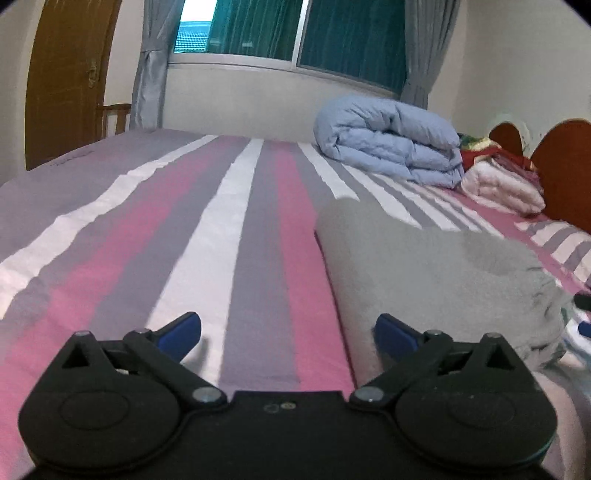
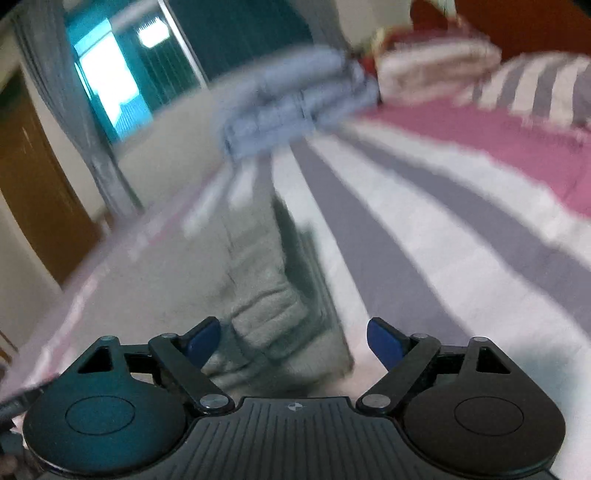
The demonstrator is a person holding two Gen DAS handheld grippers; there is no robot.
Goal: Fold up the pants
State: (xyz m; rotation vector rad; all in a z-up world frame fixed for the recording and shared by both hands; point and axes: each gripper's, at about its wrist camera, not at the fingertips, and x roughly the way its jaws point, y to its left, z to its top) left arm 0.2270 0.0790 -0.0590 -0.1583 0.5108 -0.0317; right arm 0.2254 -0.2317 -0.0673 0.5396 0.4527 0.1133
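Observation:
The grey pants (image 1: pixel 424 266) lie folded on the striped bedsheet (image 1: pixel 184 229), right of centre in the left wrist view. My left gripper (image 1: pixel 288 334) is open just above the sheet at the pants' near left edge; its right blue fingertip (image 1: pixel 393 334) stands over the cloth, and nothing is between the pads. In the blurred right wrist view the pants (image 2: pixel 258 295) stretch away from the camera, their elastic waistband nearest. My right gripper (image 2: pixel 293 341) is open over that waistband end, pads apart and not pressing the cloth.
A rolled blue duvet (image 1: pixel 391 144) and a stack of folded blankets (image 1: pixel 502 184) sit at the bed's far right, by a red-brown headboard (image 1: pixel 561 170). Beyond the bed are a curtained window (image 1: pixel 295 33) and a wooden door (image 1: pixel 66 77).

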